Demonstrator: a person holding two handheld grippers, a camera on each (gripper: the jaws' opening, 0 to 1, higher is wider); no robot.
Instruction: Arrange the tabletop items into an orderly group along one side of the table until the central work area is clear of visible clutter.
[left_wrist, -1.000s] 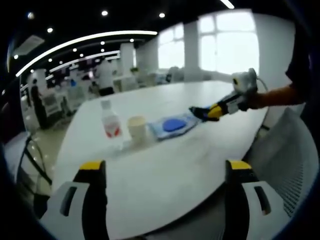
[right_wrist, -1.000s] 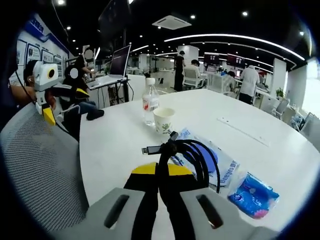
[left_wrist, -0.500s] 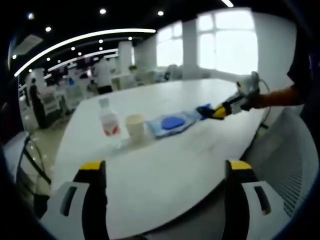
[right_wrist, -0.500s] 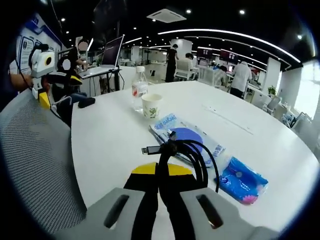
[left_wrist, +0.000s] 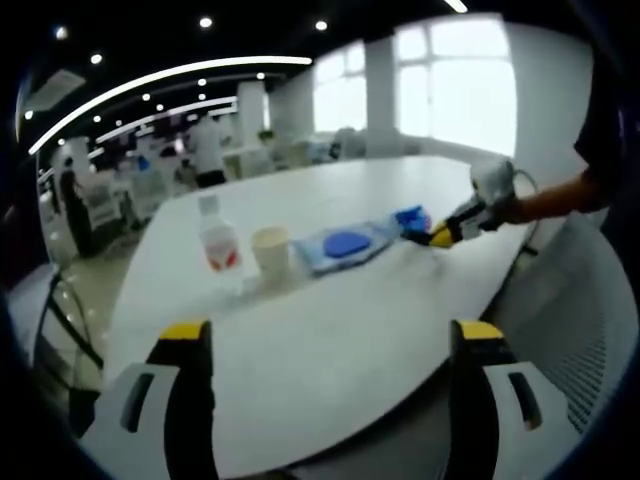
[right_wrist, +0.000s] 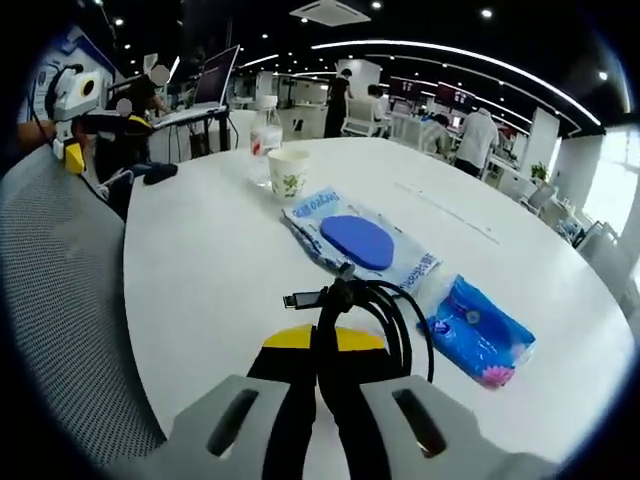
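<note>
Jaws of right gripper (right_wrist: 318, 352) clamped on coiled black cable (right_wrist: 375, 305) (plug end sticking out left), above white table (right_wrist: 200, 260). Just ahead: wipes pack (right_wrist: 362, 243), blue tissue packet (right_wrist: 478, 330) to its right; paper cup (right_wrist: 288, 172) and water bottle (right_wrist: 264, 137) farther ahead-left. Left gripper (left_wrist: 325, 345) jaws wide apart, holding nothing.

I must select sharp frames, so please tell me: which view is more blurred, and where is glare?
Left gripper view: soft overall, the bottle and cup hazy, the windows blown out white. Right gripper view: sharper, print on the cup visible, the cable crisp; mild glare at the right edge.
</note>
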